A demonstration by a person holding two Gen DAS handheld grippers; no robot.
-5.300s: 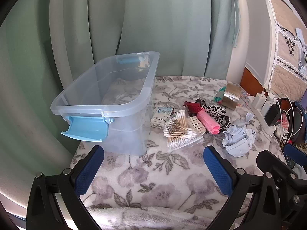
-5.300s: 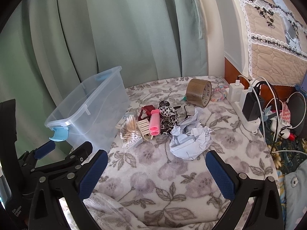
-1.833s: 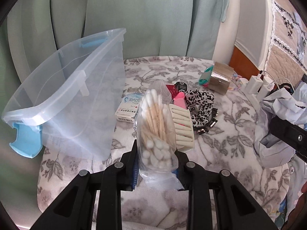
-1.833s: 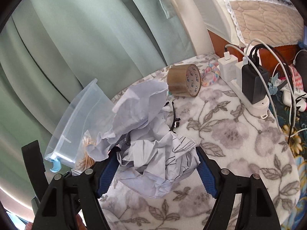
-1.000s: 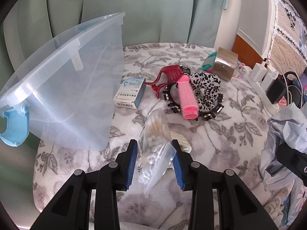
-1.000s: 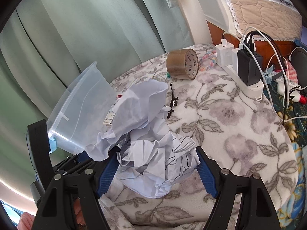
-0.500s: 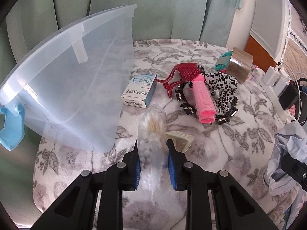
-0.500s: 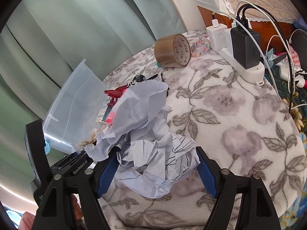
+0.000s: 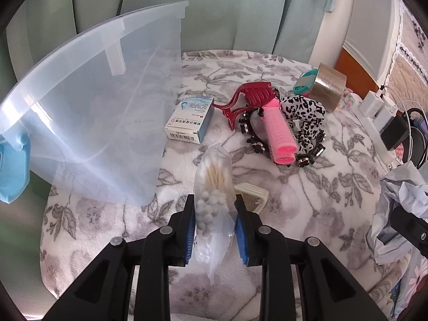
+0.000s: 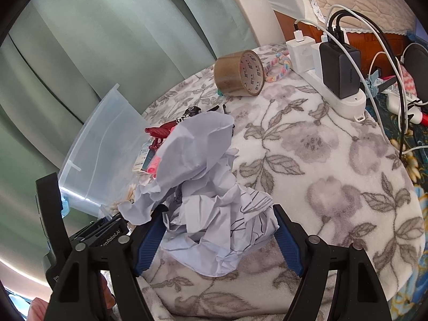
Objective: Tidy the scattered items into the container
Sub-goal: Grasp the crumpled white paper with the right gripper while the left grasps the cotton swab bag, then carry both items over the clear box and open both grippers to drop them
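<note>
My left gripper [image 9: 215, 215] is shut on a clear bag of cotton swabs [image 9: 214, 187] and holds it just above the floral blanket. The clear plastic bin [image 9: 93, 107] with a blue latch stands to the left of it; it also shows in the right wrist view [image 10: 107, 144]. My right gripper [image 10: 218, 238] is shut on a crumpled wad of pale blue paper [image 10: 208, 187], held above the blanket at the right. The paper also shows in the left wrist view [image 9: 401, 203].
On the blanket lie a small medicine box [image 9: 190, 120], a red claw clip [image 9: 248, 99], a pink hair roller [image 9: 278, 136], a leopard scrunchie [image 9: 305, 115], a cream comb [image 9: 251, 195] and a tape roll [image 10: 240, 73]. A power strip with chargers [image 10: 337, 80] lines the right edge.
My left gripper let the swab bag slip about a second ago and has closed on it again, now a bit nearer the bin. The right gripper keeps the paper and has shifted slightly.
</note>
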